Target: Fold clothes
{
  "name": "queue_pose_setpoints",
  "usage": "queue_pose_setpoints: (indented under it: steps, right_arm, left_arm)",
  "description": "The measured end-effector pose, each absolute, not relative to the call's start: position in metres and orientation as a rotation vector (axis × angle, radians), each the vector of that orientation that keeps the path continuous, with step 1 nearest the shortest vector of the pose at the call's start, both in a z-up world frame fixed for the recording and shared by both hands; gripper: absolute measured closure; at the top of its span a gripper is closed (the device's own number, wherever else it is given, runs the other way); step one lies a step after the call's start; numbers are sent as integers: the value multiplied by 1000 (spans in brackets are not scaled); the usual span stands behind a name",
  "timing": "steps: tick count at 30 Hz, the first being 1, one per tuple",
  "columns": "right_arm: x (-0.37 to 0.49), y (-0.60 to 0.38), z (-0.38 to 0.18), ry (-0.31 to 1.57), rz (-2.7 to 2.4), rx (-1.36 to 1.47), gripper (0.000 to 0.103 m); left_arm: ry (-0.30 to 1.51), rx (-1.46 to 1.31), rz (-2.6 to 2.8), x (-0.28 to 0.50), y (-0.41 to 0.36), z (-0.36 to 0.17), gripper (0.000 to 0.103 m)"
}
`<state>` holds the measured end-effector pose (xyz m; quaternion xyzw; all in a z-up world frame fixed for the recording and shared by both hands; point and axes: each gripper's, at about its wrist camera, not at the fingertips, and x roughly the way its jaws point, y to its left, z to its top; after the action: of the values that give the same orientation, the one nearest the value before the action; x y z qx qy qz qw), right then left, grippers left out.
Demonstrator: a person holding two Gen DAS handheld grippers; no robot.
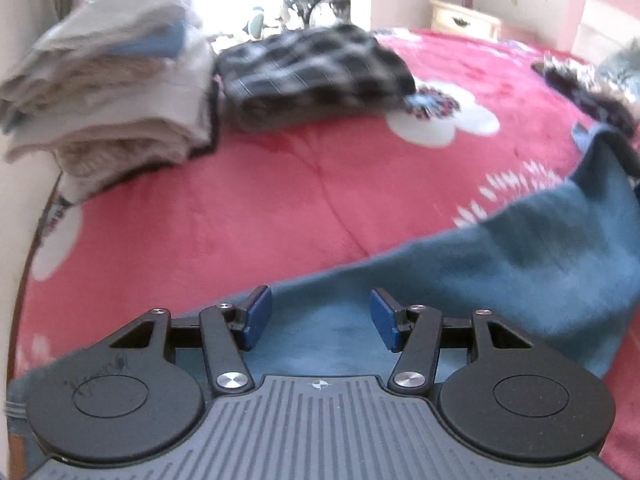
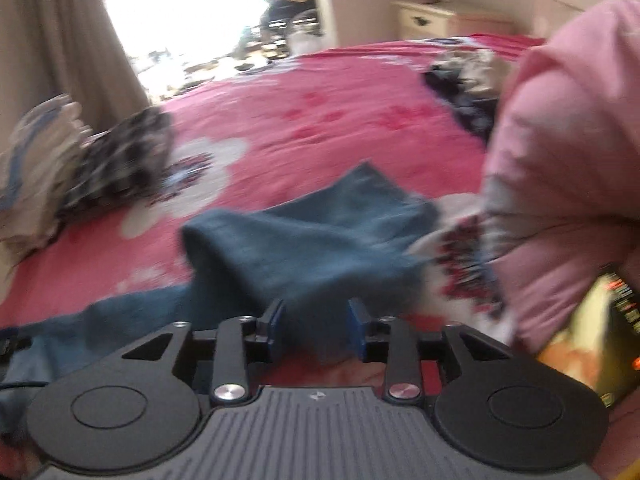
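Nearest, the left claw (image 1: 318,316) hangs released over the blue garment (image 1: 520,264), its pads spread apart with cloth beneath but nothing pinched. The right claw (image 2: 316,328) is likewise parted, with a raised fold of the same blue cloth (image 2: 312,232) between or just past its tips; blur hides whether it touches. The garment lies rumpled on the red bed cover (image 1: 240,208). Farther back sit a checked folded piece (image 1: 316,76) and a pale folded stack (image 1: 108,92). The risk, I judge: closing on the bunched ridge could catch several layers and skew the fold.
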<state>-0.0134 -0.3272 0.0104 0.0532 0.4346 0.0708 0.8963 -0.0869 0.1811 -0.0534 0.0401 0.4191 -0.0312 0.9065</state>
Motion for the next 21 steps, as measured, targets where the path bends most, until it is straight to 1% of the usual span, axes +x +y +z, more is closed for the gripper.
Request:
queue_pose_setpoints:
  steps: [3,6,7,8,9,10,12,14,17,21]
  right_arm:
    - [6,-337,13,895,102,72,63]
    - [41,-334,19,901,113,-6,61]
    - [58,-331,19,907,132,-37,58]
    - [76,-328,18,921,161,-65,53]
    - [95,-325,15,936,187,-86,52]
    - [115,-322,11,951,213,-106,50]
    - [152,-319,3,982,267,-122,49]
    - [186,-317,-8,1016,293,-137,44]
    - [218,-307,-28,1073,331,-220,43]
    - [239,-299,-55,1171,439,-383,43]
  left_arm:
    - [920,103,-29,-81,175,-68,48]
    - [929,85,-8,-82,176,-73,48]
    - [931,82,-4,-82,177,-73,48]
    - [933,80,0,-82,177,-74,48]
    - [934,78,4,-82,177,-74,48]
    - [936,78,6,-82,177,-74,48]
    - [937,79,6,-82,177,-74,47]
    - [937,72,6,-82,178,-75,47]
    - [935,66,1,-82,180,-75,47]
    - [933,58,-8,-81,182,-76,47]
